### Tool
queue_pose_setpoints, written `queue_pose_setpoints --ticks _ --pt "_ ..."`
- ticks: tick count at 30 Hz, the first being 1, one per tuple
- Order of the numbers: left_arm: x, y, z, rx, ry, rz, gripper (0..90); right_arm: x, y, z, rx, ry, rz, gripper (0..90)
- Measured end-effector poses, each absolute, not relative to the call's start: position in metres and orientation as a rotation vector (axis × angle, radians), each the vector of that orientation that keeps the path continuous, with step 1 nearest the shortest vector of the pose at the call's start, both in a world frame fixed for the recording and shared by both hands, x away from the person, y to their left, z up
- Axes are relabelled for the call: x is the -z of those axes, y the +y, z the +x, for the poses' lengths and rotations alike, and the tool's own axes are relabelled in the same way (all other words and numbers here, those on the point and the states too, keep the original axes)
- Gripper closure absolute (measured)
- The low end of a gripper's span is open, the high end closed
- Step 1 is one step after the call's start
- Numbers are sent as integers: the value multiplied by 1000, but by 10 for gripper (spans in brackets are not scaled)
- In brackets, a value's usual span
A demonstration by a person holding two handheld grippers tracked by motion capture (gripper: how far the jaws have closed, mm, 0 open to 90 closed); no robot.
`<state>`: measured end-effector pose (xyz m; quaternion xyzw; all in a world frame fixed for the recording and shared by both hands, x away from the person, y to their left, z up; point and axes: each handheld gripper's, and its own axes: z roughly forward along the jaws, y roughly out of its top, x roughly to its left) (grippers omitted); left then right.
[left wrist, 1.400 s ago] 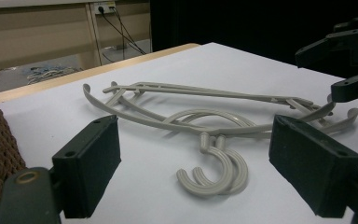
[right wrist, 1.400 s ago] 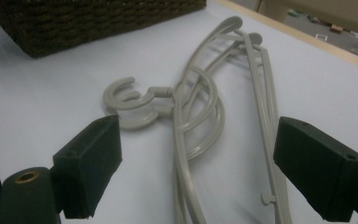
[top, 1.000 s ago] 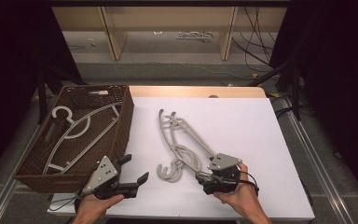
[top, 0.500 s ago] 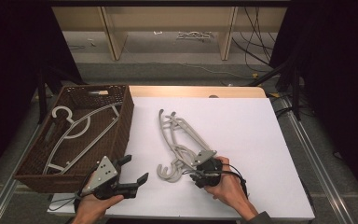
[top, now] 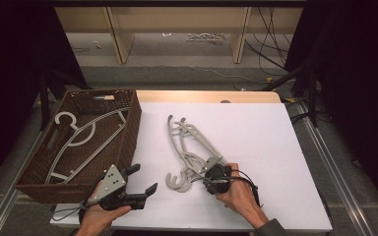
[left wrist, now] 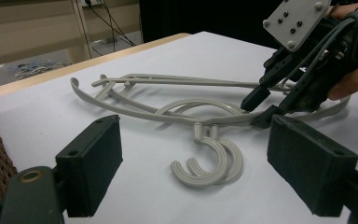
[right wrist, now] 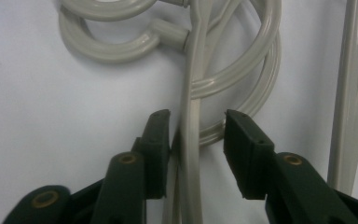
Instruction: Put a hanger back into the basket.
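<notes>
Two grey plastic hangers (top: 189, 142) lie stacked on the white table, hooks toward me. My right gripper (top: 207, 173) points down over their shoulder near the hooks. In the right gripper view its jaws straddle one hanger arm (right wrist: 192, 93). The jaws have just been closing, and a gap still shows at the right pad (right wrist: 242, 149), so the gripper is open. My left gripper (top: 145, 178) rests open at the front left with nothing between its pads. It faces the hooks (left wrist: 205, 161) and the right gripper (left wrist: 261, 109).
A brown wicker basket (top: 128, 132) stands at the left of the table with one more grey hanger (top: 86, 137) lying inside. Wooden shelving and cables sit beyond the far table edge. White table surface stretches to the right of the hangers.
The right gripper has moved left onto the hangers and dipped toward them, and its jaws have narrowed around a hanger arm. The left gripper has stayed put.
</notes>
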<state>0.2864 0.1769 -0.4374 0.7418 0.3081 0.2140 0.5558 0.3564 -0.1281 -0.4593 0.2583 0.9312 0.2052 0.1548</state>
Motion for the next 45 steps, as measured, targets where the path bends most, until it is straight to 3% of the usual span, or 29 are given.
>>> queue_pose_setpoints --ticks 6,17,34,45 --pt "436 178 286 -526 726 1758 183 459 -130 356 -549 2696 777 642" --pt "437 177 285 -532 715 1773 189 455 -132 354 -562 2743 792 800" --pt "436 175 289 -584 667 1807 198 440 -136 347 -551 2768 576 821" --pt "426 153 325 -643 606 1911 277 420 -145 339 -568 2762 436 822"
